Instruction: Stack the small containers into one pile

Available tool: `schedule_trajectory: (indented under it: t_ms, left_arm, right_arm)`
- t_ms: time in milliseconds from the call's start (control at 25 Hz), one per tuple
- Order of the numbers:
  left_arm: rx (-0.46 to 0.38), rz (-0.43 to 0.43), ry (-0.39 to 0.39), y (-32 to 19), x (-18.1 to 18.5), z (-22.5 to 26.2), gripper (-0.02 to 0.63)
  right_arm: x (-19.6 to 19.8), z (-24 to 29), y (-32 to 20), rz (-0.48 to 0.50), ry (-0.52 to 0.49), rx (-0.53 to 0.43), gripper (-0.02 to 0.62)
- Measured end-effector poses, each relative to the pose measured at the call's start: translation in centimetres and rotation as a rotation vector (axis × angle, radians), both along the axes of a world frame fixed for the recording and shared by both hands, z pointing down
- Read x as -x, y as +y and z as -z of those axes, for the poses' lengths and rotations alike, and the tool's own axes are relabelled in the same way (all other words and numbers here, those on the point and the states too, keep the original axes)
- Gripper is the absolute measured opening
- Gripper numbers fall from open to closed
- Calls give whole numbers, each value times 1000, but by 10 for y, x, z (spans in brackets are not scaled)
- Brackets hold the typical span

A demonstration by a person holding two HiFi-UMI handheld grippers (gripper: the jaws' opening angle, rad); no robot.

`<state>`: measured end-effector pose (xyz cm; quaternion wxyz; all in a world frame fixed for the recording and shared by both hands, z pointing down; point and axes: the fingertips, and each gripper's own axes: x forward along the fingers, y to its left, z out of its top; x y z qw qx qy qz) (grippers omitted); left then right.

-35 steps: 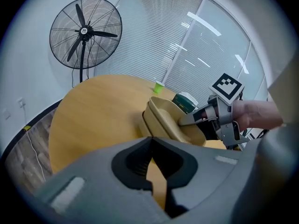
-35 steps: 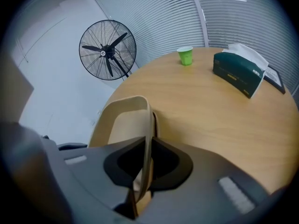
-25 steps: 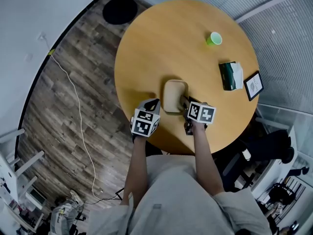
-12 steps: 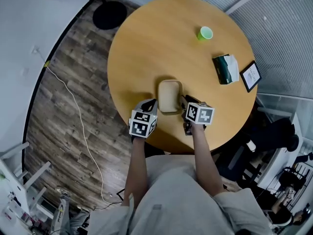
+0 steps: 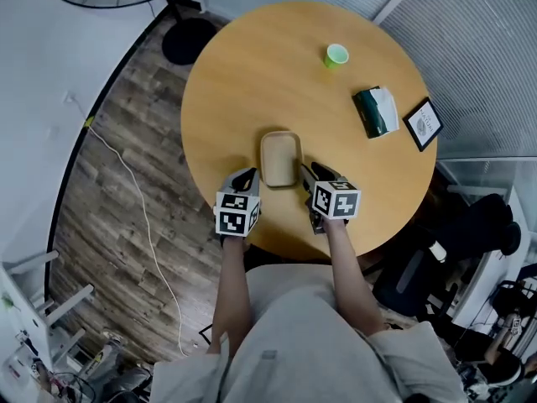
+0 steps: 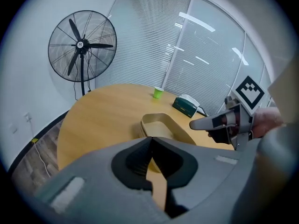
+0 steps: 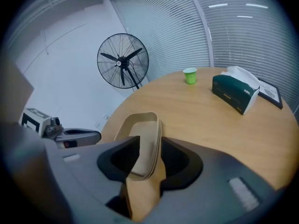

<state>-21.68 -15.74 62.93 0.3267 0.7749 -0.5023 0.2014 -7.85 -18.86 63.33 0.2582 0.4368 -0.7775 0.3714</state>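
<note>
Beige is seen across the stacked containers (image 5: 280,159), set off by the honey-toned wood of the round table (image 5: 243,74). A cup (image 5: 336,54) is shown in light green, a tissue box (image 5: 372,113) in dark green with white tissue, and a card (image 5: 422,124) in white with a black frame. Black-and-white square markers are carried on the grey left gripper (image 5: 245,176) and right gripper (image 5: 310,173). The floor (image 5: 101,225) is patterned in grey-brown wood-grain planks; the fan (image 6: 82,45) is black.

One pile (image 5: 280,158), one cup (image 5: 336,54), one box (image 5: 375,112)
</note>
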Motion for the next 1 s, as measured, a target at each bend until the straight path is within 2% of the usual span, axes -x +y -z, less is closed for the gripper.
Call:
schedule_trajectory:
  t_ms: [280, 680, 1000]
  left_arm:
    - [-55, 141, -15, 23, -18, 29, 2]
    - [-100, 173, -66, 75, -62, 44, 2]
    - [-151, 216, -106, 105, -73, 57, 2]
  right_arm:
    - [-15, 27, 24, 73, -56, -95, 140]
    - [-18, 43, 80, 228, -91, -167, 140]
    - [-37, 50, 103, 253, -105, -219, 140]
